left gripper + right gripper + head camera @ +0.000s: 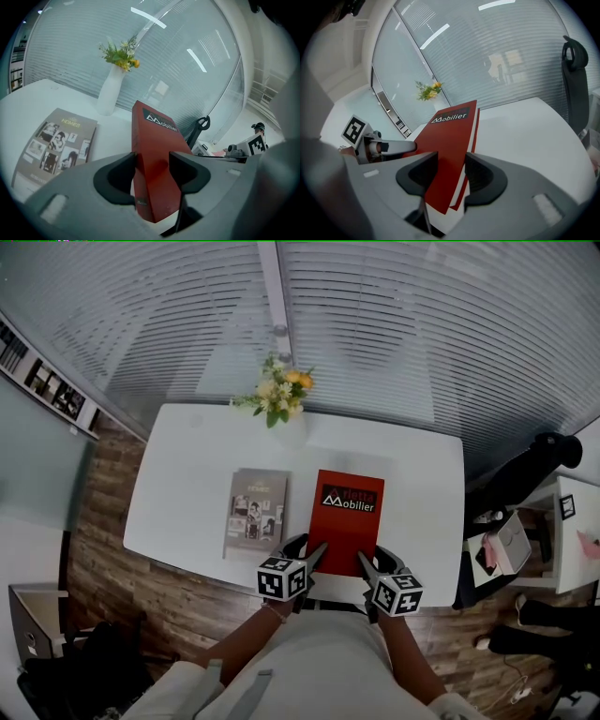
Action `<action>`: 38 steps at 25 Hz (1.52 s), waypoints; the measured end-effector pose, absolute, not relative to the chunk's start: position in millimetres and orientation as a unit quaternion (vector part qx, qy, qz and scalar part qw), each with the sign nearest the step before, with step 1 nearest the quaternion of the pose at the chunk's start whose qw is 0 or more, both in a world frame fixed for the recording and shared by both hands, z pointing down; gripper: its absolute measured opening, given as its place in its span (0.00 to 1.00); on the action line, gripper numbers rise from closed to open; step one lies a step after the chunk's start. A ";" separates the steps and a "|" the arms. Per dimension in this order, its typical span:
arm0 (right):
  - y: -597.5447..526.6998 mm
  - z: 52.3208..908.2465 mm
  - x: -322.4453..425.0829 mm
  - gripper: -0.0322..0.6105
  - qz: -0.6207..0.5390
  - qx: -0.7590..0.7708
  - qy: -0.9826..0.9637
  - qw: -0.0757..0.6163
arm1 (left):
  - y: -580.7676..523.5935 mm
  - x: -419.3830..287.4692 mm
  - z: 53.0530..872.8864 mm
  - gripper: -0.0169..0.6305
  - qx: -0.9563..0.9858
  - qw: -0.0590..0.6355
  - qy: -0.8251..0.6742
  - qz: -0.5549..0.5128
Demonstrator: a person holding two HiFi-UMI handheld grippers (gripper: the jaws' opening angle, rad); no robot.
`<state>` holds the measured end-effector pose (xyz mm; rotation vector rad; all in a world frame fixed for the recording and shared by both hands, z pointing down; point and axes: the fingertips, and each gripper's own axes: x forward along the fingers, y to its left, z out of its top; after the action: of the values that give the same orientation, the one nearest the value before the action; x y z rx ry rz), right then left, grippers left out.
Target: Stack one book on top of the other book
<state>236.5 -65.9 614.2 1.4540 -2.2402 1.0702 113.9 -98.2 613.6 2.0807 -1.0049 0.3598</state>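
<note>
Nothing is stacked yet. The red book (347,517) is in my jaws at the near edge of the counter (187,456), right of the middle, and the grey book (256,512) lies flat on its own beside it, toward the left edge. A strip of bare counter separates the two. I judge the pick-up to be done or nearly so. What is left is carrying the red book over the grey one and setting it down square on the cover.

The red book is a slim, large-format volume with a black label bearing white lettering near its far edge. White page edges show along one side. It slopes down away from me, with the near end raised. I cannot tell whether its far edge rests on the counter.

The left gripper (312,545) has its jaws closed on the near left corner, one pad at the spine and one on the cover. The right gripper (370,557) clamps the near right corner the same way, so neither is empty.

Beyond the books, a white vase of flowers (281,404) stands at the middle of the far edge, well apart from both.
</note>
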 end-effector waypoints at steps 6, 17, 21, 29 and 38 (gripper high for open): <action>-70.8 564.9 234.4 0.32 0.343 0.507 -0.782 0.114 | -103.8 111.4 561.8 0.38 0.833 0.361 -0.402 0.117; -69.8 497.6 238.0 0.32 0.300 0.517 -0.797 0.090 | -102.3 114.7 487.4 0.39 0.853 0.303 -0.418 0.082; -66.2 494.1 244.7 0.33 0.297 0.518 -0.798 0.086 | -99.1 121.6 485.5 0.39 0.854 0.301 -0.417 0.082; -47.2 490.6 261.3 0.33 0.295 0.509 -0.805 0.081 | -78.0 137.0 478.6 0.39 0.848 0.296 -0.435 0.070; -25.0 487.8 271.2 0.32 0.292 0.498 -0.813 0.079 | -53.1 145.8 474.4 0.39 0.841 0.292 -0.451 0.059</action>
<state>271.2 -25.0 487.8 1.4896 -2.4331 0.8731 145.8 -53.1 474.4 2.2415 -1.2016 0.1568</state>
